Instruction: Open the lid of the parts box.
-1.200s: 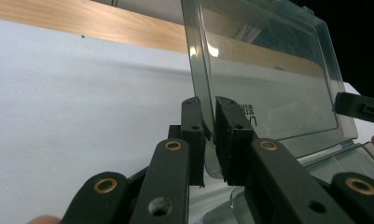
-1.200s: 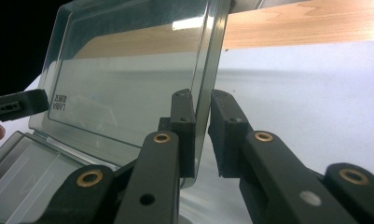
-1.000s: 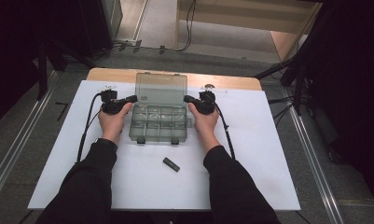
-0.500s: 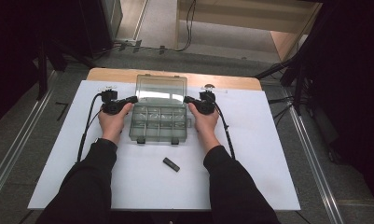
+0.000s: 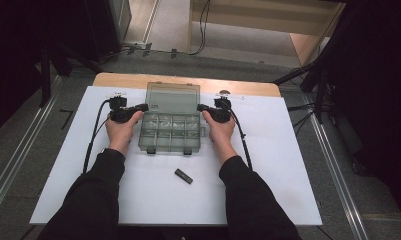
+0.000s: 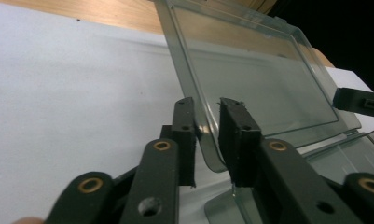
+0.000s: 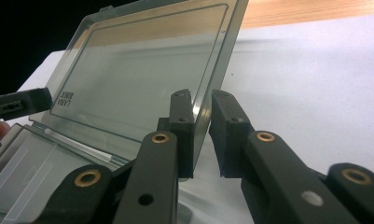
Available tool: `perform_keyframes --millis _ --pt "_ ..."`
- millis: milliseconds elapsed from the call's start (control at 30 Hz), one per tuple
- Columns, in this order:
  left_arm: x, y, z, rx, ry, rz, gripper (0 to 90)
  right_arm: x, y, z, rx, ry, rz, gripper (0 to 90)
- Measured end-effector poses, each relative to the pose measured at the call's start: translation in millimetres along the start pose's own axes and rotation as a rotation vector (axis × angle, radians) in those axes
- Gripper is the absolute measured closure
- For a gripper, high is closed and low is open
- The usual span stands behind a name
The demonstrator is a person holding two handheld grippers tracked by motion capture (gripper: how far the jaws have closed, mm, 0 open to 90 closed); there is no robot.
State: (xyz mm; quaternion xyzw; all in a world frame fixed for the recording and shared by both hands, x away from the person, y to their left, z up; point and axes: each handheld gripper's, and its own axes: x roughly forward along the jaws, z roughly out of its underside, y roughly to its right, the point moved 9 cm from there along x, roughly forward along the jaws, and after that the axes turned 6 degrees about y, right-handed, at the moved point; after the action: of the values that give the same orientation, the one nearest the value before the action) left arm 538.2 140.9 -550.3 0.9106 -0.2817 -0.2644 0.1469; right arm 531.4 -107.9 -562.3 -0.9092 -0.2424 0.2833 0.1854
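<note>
In our left gripper the two black jaws straddle the near side edge of the clear lid; they have just been opening, and a sliver of gap shows on either side of the plastic, so we read them as loosened around the edge and not pinching it. In our right gripper the two jaws bracket the lid's opposite side edge, one pad against the plastic and the other just off it; whether they clamp it we cannot tell. We count two grippers, two hands, one organizer box and one small dark stick. The box lies in the middle of the sheet between our hands, its long axis running left to right, with the lid raised at the far side and leaning away from us, and a grid of compartments open below it. The stick lies apart from the box on our side, angled diagonally. All of it rests on a white sheet over a wooden table, with grey floor and dark stands around.
</note>
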Motion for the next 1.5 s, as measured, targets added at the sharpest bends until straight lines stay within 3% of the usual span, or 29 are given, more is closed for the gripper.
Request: perform_keyframes --millis 133,267,400,533,600,700,767,1000,1033,1500 --pt "-7.3 1.5 -5.7 0.008 0.036 0.016 68.6 -2.6 -0.9 -0.2 -0.043 -0.01 0.006 66.0" --pt "-12.2 6.0 -5.5 0.065 0.037 0.015 52.6 -10.5 0.6 -5.6 -0.069 -0.002 0.002 53.1" --pt "-18.9 14.5 -7.9 0.072 0.07 0.036 34.9 -19.2 -0.9 -11.3 -0.085 0.016 -0.017 44.2" --pt "-26.2 23.9 -9.6 0.084 0.086 0.057 18.6 -26.1 -7.6 -11.7 -0.138 0.023 -0.025 36.4" --pt "-30.5 29.5 -10.6 0.081 0.101 0.081 14.3 -28.4 -12.5 -9.7 -0.176 0.02 -0.037 30.9" --pt "-36.4 36.3 -9.3 0.115 0.101 0.096 12.3 -31.7 -19.6 -5.5 -0.215 0.014 -0.058 24.5" --pt "-39.9 40.0 -8.7 0.124 0.103 0.112 5.5 -34.1 -23.3 -3.1 -0.234 0.015 -0.065 20.4" --pt "-52.5 51.5 -5.4 0.175 0.102 0.117 4.1 -43.7 -33.3 6.4 -0.288 0.016 -0.069 11.9" --pt "-54.6 53.8 -4.9 0.18 0.105 0.128 0.0 -45.3 -34.4 7.9 -0.284 0.016 -0.074 11.4" --pt "-87.2 68.0 6.4 0.241 0.133 0.148 0.0 -70.6 -50.7 24.6 -0.314 0.025 -0.121 8.9"
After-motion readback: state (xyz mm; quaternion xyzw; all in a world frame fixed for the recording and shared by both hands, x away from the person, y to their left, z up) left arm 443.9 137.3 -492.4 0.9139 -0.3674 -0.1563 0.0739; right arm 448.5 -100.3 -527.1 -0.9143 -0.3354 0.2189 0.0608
